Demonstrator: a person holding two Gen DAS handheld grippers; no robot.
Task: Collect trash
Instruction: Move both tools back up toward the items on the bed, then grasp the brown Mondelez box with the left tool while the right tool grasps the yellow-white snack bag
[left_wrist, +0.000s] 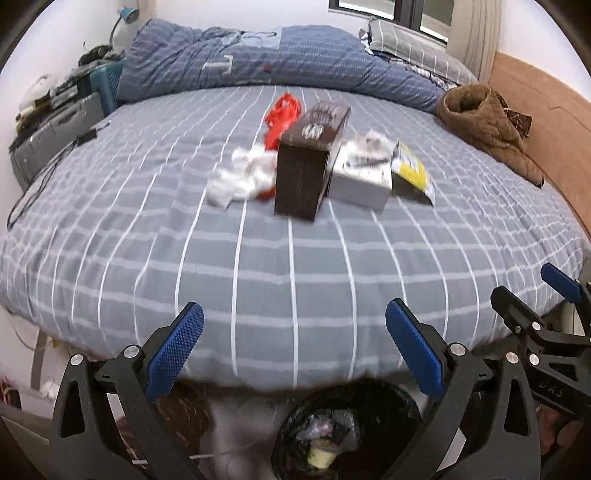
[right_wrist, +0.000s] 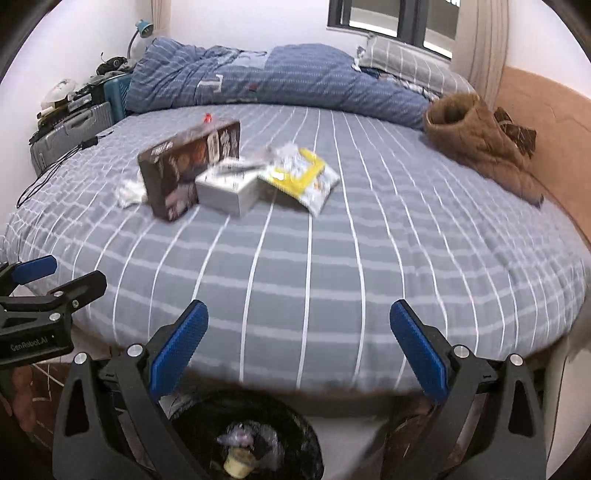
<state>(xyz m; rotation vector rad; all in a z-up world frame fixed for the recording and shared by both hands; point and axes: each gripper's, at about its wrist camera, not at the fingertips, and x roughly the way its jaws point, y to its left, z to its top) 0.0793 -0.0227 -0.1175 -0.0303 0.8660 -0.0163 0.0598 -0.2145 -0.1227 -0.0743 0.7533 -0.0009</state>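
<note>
While both hover at the bed (left_wrist: 258, 280) edge: left tool (left_wrist: 294, 350) wide, empty; right tool (right_wrist: 299, 350) wide, empty. Trash mid-bed: dark box (left_wrist: 308, 162), white box (left_wrist: 360, 181), yellow wrapper (left_wrist: 412, 171), crumpled tissue (left_wrist: 242, 175), red bag (left_wrist: 282, 116). Bin (left_wrist: 351, 432) below, between fingers. Brown jacket (left_wrist: 487, 125) well apart, right.

The left gripper (right_wrist: 37, 291), seen off to the left of the right gripper's jaws, carries the white lettering "GenRobot.AI" on its black body. In the left wrist view, the right gripper (left_wrist: 532, 295), off to the right of the jaws, bears faint raised letters that look like "DAS". Ahead of the jaws, print on the dark box (right_wrist: 188, 166) and the yellow packet (right_wrist: 299, 175) is too blurred to read.
</note>
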